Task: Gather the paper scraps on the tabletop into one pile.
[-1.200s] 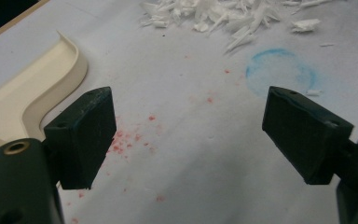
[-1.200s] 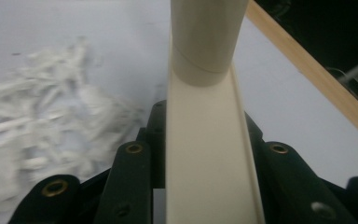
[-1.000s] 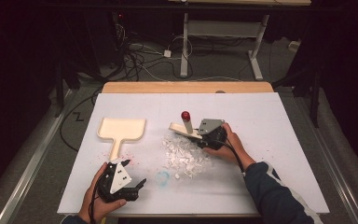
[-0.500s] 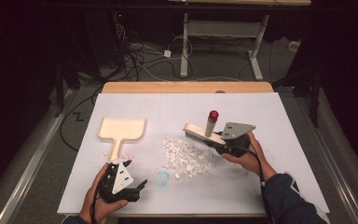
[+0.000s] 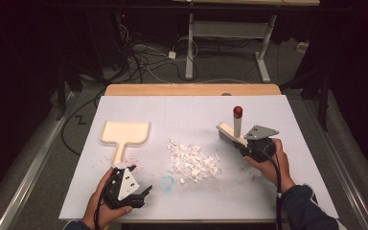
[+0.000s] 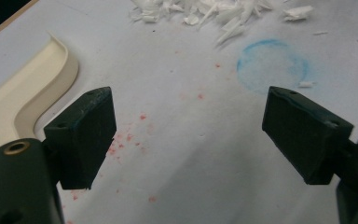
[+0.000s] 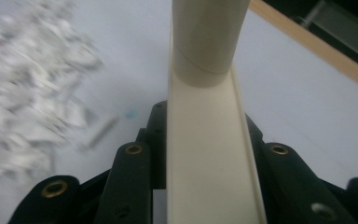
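Item: brush point(image 5: 231, 132), cream, red-capped handle. I am holding it in my right gripper point(image 5: 254, 146), jaws clamped on the flat back of its head, as the right gripper view shows point(image 7: 209, 154). It is sitting at the right of the scraps, bristle side toward them, handle standing up; I judge I am keeping it there so a stroke leftward would push the scraps together.

Item: scraps point(image 5: 192, 160), white, torn, heaped mid-table on the sheet point(image 5: 187, 110). A few strays are lying near the heap's edge.

Item: dustpan point(image 5: 123, 135), cream, lying flat at the left, well apart from the heap, its handle pointing toward me. It is waiting within reach of my left hand, likely to receive the scraps.

Item: left gripper point(image 5: 129, 189), jaws standing wide apart, holding nothing. I am resting it near the front edge, just below the dustpan handle.

Item: stains. A blue ring point(image 6: 272, 65) and red specks point(image 6: 130, 135) are marking the sheet between my left jaws and the heap.
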The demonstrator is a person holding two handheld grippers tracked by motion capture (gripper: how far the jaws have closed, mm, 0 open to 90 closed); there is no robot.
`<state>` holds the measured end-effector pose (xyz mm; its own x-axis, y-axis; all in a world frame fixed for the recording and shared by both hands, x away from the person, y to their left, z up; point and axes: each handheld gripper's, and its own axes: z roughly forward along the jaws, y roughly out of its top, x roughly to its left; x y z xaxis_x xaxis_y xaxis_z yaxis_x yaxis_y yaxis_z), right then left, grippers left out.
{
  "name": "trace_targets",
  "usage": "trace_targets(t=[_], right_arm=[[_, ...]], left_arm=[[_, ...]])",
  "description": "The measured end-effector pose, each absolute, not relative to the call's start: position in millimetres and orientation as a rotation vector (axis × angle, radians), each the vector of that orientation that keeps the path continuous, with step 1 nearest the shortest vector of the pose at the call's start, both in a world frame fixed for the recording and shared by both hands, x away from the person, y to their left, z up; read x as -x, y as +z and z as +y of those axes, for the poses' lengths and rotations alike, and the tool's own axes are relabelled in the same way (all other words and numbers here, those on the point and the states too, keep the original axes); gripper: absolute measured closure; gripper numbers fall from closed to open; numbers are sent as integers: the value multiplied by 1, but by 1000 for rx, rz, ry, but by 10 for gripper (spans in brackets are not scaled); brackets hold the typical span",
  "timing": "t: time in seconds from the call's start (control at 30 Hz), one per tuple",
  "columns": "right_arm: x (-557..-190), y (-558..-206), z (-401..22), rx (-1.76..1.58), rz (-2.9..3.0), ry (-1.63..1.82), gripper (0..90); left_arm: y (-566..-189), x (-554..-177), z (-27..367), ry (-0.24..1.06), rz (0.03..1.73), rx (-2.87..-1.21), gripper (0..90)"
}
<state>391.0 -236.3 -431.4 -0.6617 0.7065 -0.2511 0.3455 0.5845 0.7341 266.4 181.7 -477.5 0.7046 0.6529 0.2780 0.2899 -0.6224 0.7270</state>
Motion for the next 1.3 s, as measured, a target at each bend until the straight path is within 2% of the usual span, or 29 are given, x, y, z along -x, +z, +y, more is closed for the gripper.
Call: trace_targets(t=[0.23, 0.53, 0.7, 0.83, 1.13, 1.3], right_arm=[[-389, -437, -241, -961, 2289, 942, 684], [-366, -450, -178, -880, 2283, 919, 669], [-362, -444, -158, -893, 2276, 1093, 682], [-358, -438, -153, -856, 2263, 1092, 682], [-346, -406, -191, -864, 2197, 1196, 682], [-339, -401, -206, -879, 2197, 1228, 682]], left_arm=[[-478, -266, 180, 696, 704, -2252, 164], [-477, -267, 178, 688, 693, -2243, 164], [-477, -267, 179, 684, 690, -2236, 164], [-477, -266, 180, 684, 689, -2238, 164], [-476, -267, 181, 690, 705, -2229, 166], [-477, -267, 179, 689, 702, -2233, 166]])
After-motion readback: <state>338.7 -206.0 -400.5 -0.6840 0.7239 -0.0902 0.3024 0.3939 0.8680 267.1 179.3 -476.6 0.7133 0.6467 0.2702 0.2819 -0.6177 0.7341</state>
